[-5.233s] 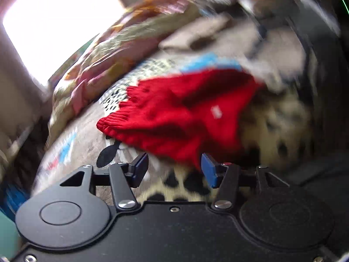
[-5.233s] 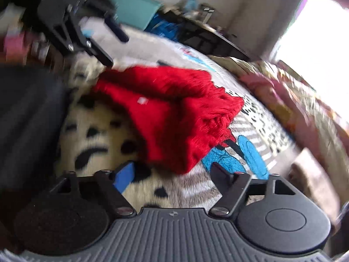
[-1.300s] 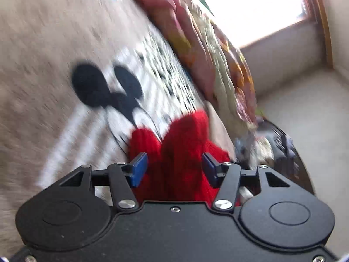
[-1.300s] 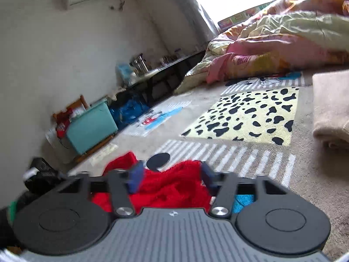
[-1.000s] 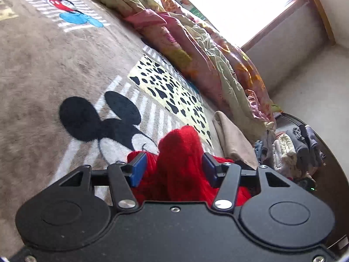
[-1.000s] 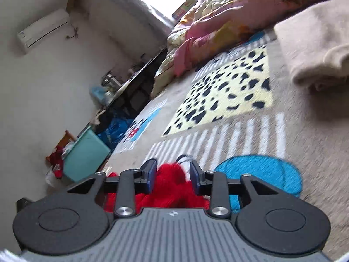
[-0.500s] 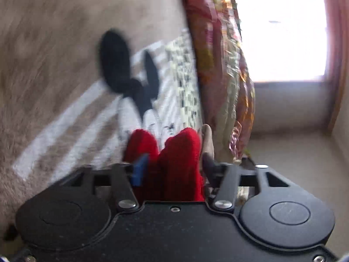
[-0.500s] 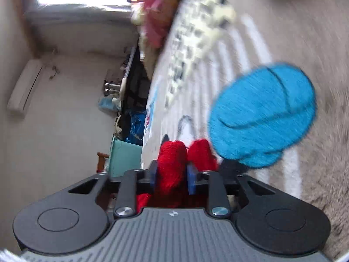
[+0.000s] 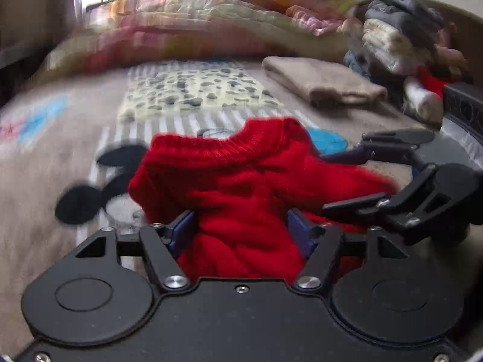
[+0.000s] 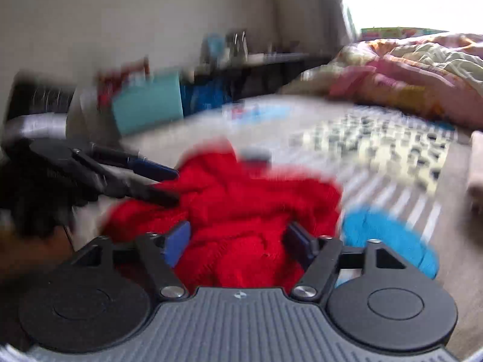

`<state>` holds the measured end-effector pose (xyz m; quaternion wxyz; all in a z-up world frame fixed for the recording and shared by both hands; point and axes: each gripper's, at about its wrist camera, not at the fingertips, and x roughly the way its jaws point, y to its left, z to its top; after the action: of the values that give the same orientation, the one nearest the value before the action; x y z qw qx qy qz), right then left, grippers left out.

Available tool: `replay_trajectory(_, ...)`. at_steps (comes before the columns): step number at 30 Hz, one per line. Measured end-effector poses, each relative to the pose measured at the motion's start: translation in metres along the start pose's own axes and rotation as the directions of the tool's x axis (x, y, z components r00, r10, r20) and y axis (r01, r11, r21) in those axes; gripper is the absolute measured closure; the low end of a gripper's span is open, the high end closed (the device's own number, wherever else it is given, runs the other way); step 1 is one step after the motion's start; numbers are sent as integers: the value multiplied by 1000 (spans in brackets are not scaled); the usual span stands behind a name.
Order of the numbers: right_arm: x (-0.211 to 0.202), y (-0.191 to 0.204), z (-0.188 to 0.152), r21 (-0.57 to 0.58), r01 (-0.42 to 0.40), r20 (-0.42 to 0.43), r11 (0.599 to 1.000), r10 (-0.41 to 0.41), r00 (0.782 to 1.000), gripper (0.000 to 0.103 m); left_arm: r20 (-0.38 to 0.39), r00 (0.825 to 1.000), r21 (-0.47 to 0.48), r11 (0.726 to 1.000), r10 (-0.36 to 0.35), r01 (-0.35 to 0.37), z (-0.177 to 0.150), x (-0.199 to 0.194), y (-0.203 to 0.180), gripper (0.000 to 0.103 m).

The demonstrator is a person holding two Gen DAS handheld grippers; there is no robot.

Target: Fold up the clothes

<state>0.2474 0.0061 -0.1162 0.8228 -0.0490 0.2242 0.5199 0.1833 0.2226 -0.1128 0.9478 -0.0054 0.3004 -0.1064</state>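
Observation:
A red knit sweater (image 9: 241, 175) lies crumpled on the cartoon-print blanket (image 9: 39, 163), its ribbed collar at the far side. My left gripper (image 9: 240, 232) sits at the sweater's near edge. Its jaws are opening, and red knit bulges loosely between the blue pads (image 9: 182, 230). From the right, my right gripper (image 9: 347, 181) reaches into the same garment. In the right wrist view the sweater (image 10: 241, 205) fills the gap of the right gripper (image 10: 238, 239), whose jaws are also opening. There the left gripper (image 10: 167, 182) comes in from the left, its fingers on the knit.
A folded beige garment (image 9: 323, 84) lies at the back right of the bed. Behind it is a pile of clothes (image 9: 401, 45). A rumpled quilt (image 9: 196, 21) runs along the far side under the window. A teal box (image 10: 148, 108) stands beside the bed.
Both wrists have rolled back to level. Both pairs of jaws have widened from a pinch on bunched red knit, and the sweater now lies spread on the blanket.

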Motion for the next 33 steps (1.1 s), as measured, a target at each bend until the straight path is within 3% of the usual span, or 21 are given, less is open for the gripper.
replay_trajectory(1, 0, 2, -7, -14, 20, 31, 1000, -19, 999, 29, 5, 1000, -35, 999, -21, 21, -3, 5, 9, 29)
replay_trajectory(5, 2, 4, 0, -39, 35, 13, 999, -34, 999, 28, -17, 999, -16, 999, -30, 30, -1, 4, 12, 26)
replay_trajectory(9, -20, 2, 9, 16, 27, 36, 1000, -28, 999, 27, -16, 999, -26, 999, -38, 37, 19, -30, -1, 27)
replay_trajectory(12, -46, -7, 15, 99, 22, 113, 995, -33, 993, 27, 139, 990, -49, 999, 6, 1, 31, -64, -1, 27)
replay_trajectory(14, -38, -16, 25, 60, 57, 116, 997, -64, 991, 27, 211, 977, -43, 999, 17, -8, 38, -65, 3, 27)
replay_trajectory(16, -19, -25, 33, 0, 50, 82, 999, -50, 995, 27, 206, 979, -4, 1000, -1, 2, 42, -51, 5, 27)
replay_trajectory(19, 11, -36, 34, -36, -5, 6, 999, 5, 1000, 26, 129, 991, 39, 999, -35, 30, 35, -19, 8, 26)
replay_trajectory(21, 23, -42, 30, -30, -30, -23, 999, 29, 999, 25, 80, 996, 6, 999, -43, 43, 20, 2, 15, 25)
replay_trajectory(23, 32, -51, 19, 62, -51, -67, 997, 55, 996, 22, 73, 996, -31, 998, -58, 60, 13, 12, 21, 24)
replay_trajectory(26, 34, -61, 10, 140, -63, -58, 988, 71, 996, 17, 62, 996, -16, 998, -62, 63, 16, 18, 19, 23)
replay_trajectory(30, 14, -41, 17, 50, 19, 8, 999, -19, 1000, 18, 43, 998, 19, 999, -49, 48, 22, 10, 15, 23)
replay_trajectory(33, -8, -17, 20, -57, 91, 124, 994, -83, 989, 18, 99, 994, 53, 998, -47, 42, 28, -10, 8, 23)
